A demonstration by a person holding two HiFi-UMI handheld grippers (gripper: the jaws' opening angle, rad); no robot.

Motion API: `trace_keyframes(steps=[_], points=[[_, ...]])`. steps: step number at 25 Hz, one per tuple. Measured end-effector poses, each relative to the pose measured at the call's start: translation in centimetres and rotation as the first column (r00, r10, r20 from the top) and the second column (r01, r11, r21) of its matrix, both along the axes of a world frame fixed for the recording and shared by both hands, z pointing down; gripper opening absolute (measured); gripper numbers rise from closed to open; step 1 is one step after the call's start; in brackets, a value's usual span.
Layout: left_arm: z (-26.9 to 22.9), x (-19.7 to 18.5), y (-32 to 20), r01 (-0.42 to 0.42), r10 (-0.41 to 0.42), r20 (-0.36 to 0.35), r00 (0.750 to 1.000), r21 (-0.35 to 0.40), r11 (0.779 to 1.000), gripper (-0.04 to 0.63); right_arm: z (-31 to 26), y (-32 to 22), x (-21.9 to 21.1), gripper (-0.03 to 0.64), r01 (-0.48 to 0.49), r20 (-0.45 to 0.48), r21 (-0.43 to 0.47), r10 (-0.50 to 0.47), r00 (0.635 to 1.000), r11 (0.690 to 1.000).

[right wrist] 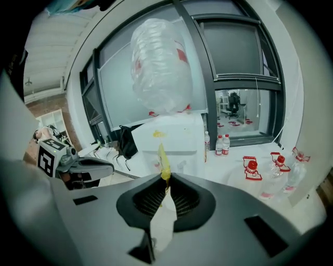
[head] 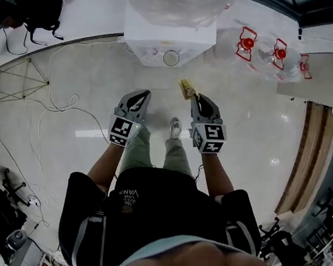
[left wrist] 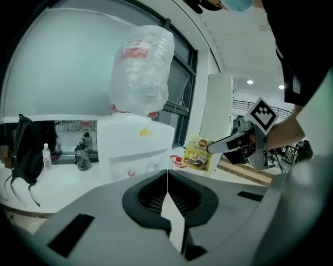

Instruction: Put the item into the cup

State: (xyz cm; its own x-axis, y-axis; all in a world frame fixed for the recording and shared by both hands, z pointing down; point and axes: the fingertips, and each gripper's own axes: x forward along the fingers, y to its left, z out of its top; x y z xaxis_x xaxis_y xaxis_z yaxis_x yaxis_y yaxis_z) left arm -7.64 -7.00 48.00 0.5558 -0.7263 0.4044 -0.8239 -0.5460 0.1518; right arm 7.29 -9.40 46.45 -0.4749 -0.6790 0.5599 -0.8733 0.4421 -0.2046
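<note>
**A:** What are the fingers doing?

**B:** The right gripper (right wrist: pixel 165 178) is clamped on one edge of a thin yellow packet (right wrist: pixel 163 156), and most of the packet sticks out past the tips. The left gripper (left wrist: pixel 167 175) is closed on nothing.

**A:** And the cup?

**B:** A round rim on the ledge of the water dispenser (head: pixel 166 36) looks like the cup (head: pixel 171 57). It is ahead of both grippers and well apart from the packet.

**A:** What could go wrong?

**B:** The hold is only on an edge, so I judge the packet could twist or slip on the way. It is flat, so if let go off-centre it could catch the rim and fall to the floor (head: pixel 100 85). A nudge could also tip the cup, as nothing steadies it.
</note>
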Motion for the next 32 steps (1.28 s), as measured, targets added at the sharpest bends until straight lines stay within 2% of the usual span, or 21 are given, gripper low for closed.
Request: trace_keyframes(steps=[5, 14, 23, 32], points=[[3.9, -1.0, -2.2, -0.038, 0.038, 0.015, 0.999, -0.007, 0.999, 0.020, 3.8, -2.3, -1.1, 0.057, -0.019, -0.039, 0.001, 0.019, 0.999, 1.000], [10.3, -1.5, -6.4, -0.098, 0.096, 0.037, 0.995, 0.047, 0.994, 0.023, 10.6, -6.0, -2.2, 0.057, -0.026, -0.116, -0.001, 0.026, 0.993, 1.000], [18.4, -1.6, -8.3, -0.147, 0.145, 0.078, 0.986, 0.023, 0.989, 0.026, 16.7, -9.5, -3.1, 0.057, 0.022, -0.202, 0.004, -0.021, 0.979, 1.000], [23.1, -1.0, -10.1, -0.200, 0.195, 0.100, 0.976, 0.043, 0.979, 0.096, 20.6, -11.1, -4.9, 0.058, 0.100, -0.271, 0.011, -0.093, 0.958, 0.995]])
